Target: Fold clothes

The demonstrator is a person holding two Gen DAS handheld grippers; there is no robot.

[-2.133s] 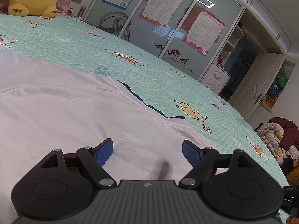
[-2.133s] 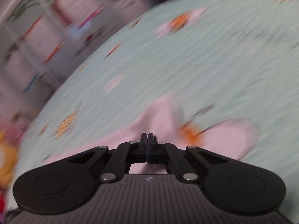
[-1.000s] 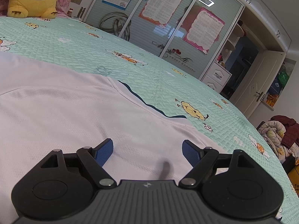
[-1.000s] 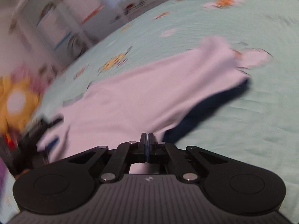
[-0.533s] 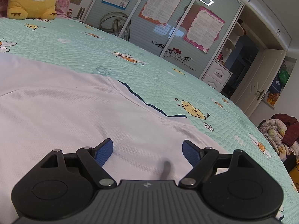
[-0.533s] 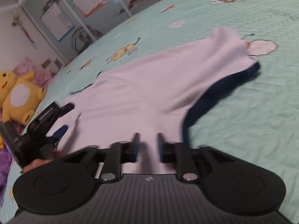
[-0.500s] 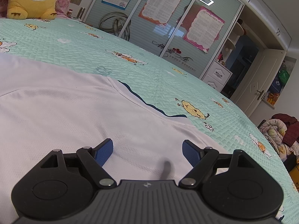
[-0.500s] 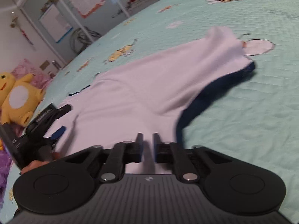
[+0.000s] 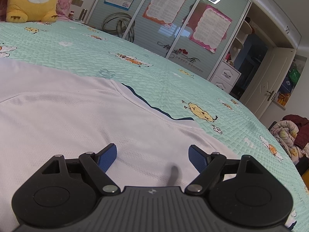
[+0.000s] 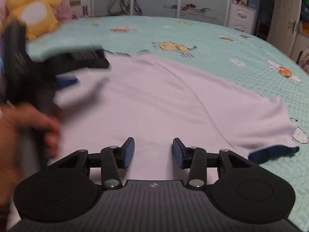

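Shirt (image 10: 154,104) lies spread on the bed (image 10: 212,34), white with a dark navy layer showing at its right edge and along the far hem, one flap laid over the body with a soft crease running down it. Right gripper (image 10: 153,152) hovers low over the near edge with its jaws apart, holding nothing. Left gripper (image 9: 152,156) rests over the cloth farther left, jaws also wide apart and empty, held by a hand (image 10: 25,129). By my reading a fold is partly made, and both claws are free between grasps. Any further fold would call for pinching an edge through both layers, low enough to catch the thin fabric, then carrying it across without dragging the part already laid flat.
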